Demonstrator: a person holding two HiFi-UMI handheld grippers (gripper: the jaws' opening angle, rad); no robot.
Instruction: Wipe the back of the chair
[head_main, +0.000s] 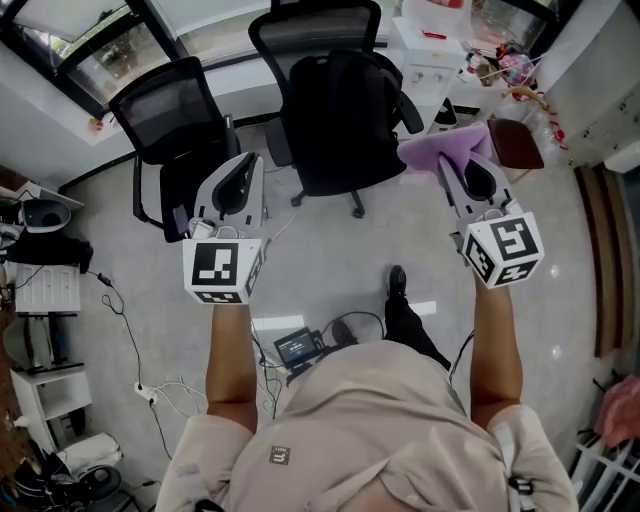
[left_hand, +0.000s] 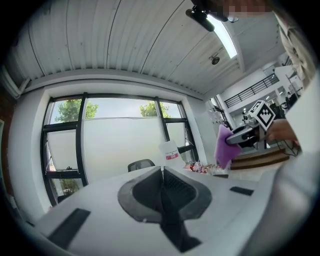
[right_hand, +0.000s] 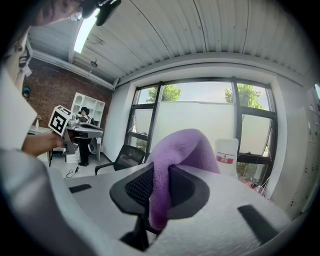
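Two black office chairs stand ahead on the grey floor: a mesh-backed one (head_main: 165, 125) at the left and a taller one (head_main: 335, 110) in the middle, its back draped in black. My right gripper (head_main: 465, 168) is shut on a purple cloth (head_main: 442, 148), held in the air just right of the middle chair. In the right gripper view the cloth (right_hand: 182, 147) bulges out over the jaws of the right gripper (right_hand: 160, 176). My left gripper (head_main: 238, 170) hangs between the two chairs. Its jaws meet with nothing between them, as the left gripper view shows at the left gripper (left_hand: 162, 174).
A white cabinet (head_main: 432, 48) and a cluttered shelf stand behind the chairs, with a brown stool (head_main: 515, 142) at the right. Cables, a power strip (head_main: 148, 392) and a small device (head_main: 298, 346) lie on the floor near my feet. A white bottle (right_hand: 226, 152) stands by the window.
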